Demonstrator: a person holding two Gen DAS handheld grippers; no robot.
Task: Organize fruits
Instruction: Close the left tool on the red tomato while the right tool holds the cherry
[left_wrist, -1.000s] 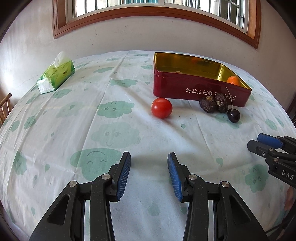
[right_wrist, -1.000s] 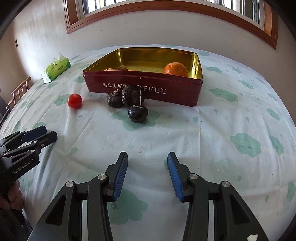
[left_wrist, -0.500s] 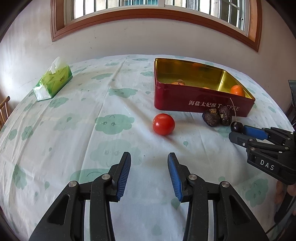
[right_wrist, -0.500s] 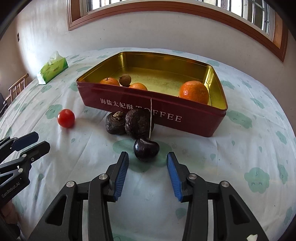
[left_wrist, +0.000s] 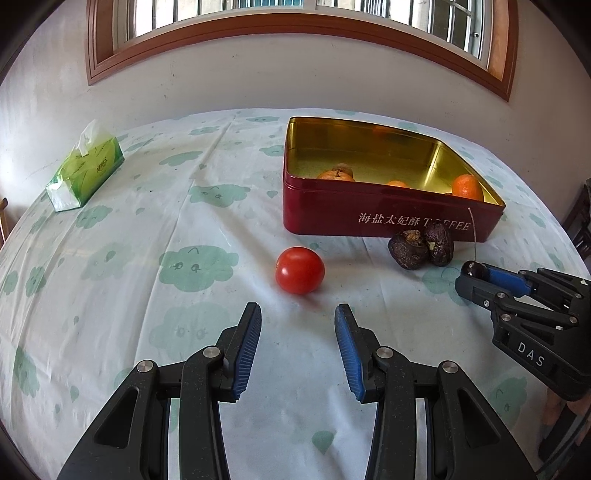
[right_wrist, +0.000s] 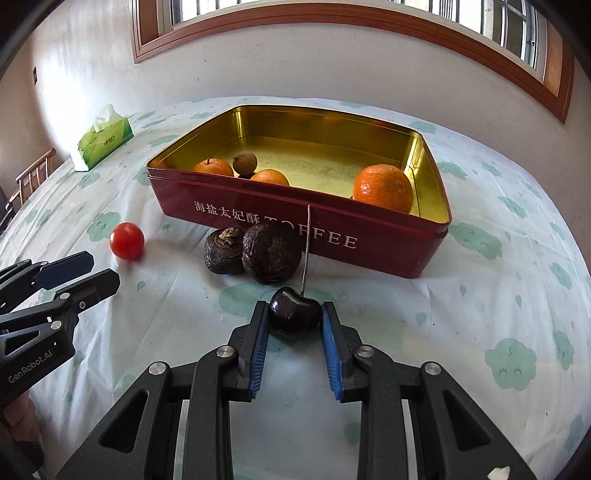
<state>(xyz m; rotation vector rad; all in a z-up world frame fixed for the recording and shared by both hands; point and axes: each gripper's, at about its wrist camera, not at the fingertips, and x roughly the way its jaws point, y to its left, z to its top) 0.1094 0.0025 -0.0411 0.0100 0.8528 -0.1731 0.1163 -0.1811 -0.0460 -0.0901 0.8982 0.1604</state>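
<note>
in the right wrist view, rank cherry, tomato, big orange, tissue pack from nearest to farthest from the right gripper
1. cherry, between the right gripper's pads
2. tomato, left on the cloth
3. big orange, in the tin's right corner
4. tissue pack, far left

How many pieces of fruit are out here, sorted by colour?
Orange citrus fruits in the red tin: 3
Small brown round fruit in the tin: 1
Red tomato on the tablecloth: 1
Dark wrinkled fruits beside the tin: 2
Dark cherry with stem: 1
Total: 8
</note>
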